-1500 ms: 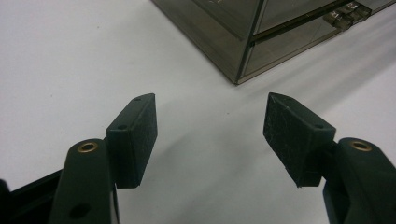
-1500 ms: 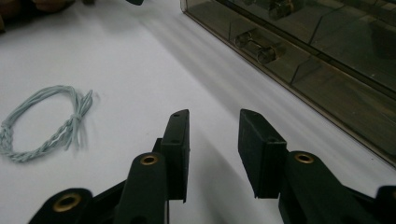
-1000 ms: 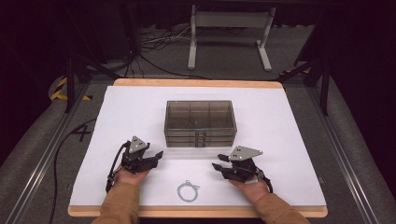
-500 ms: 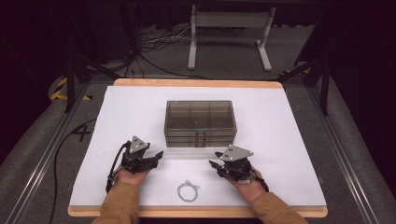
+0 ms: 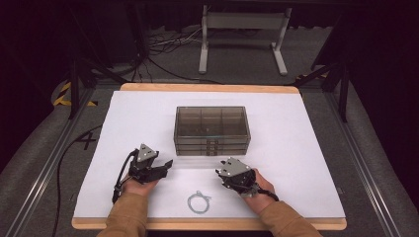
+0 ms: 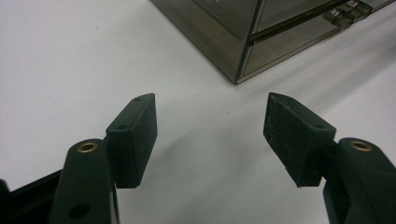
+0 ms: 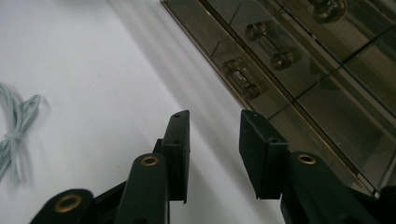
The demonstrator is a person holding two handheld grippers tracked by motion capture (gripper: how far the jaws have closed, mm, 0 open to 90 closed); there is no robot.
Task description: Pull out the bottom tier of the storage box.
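Note:
A smoky see-through drawer box (image 5: 211,129) stands mid-table, its small drawer handles facing me. My left gripper (image 5: 166,166) rests on the white table left of the box front, and its jaws (image 6: 210,121) are wide open with nothing between them, pointing at the box corner (image 6: 243,42). My right gripper (image 5: 220,171) lies just before the box's front, aimed left along it. Its jaws (image 7: 212,140) have just been closing to a narrow gap with nothing between them, beside the drawers (image 7: 289,70). A coil of pale cord (image 5: 198,201) lies near the front edge between my hands.
The white table top (image 5: 306,148) has a wooden rim. A metal stand (image 5: 242,29) and cables sit on the floor beyond it. The cord (image 7: 16,130) lies left of my right jaws.
My right gripper has moved left along the front of the box, and its jaws stand closer together. The left gripper, the box and the cord have stayed put.

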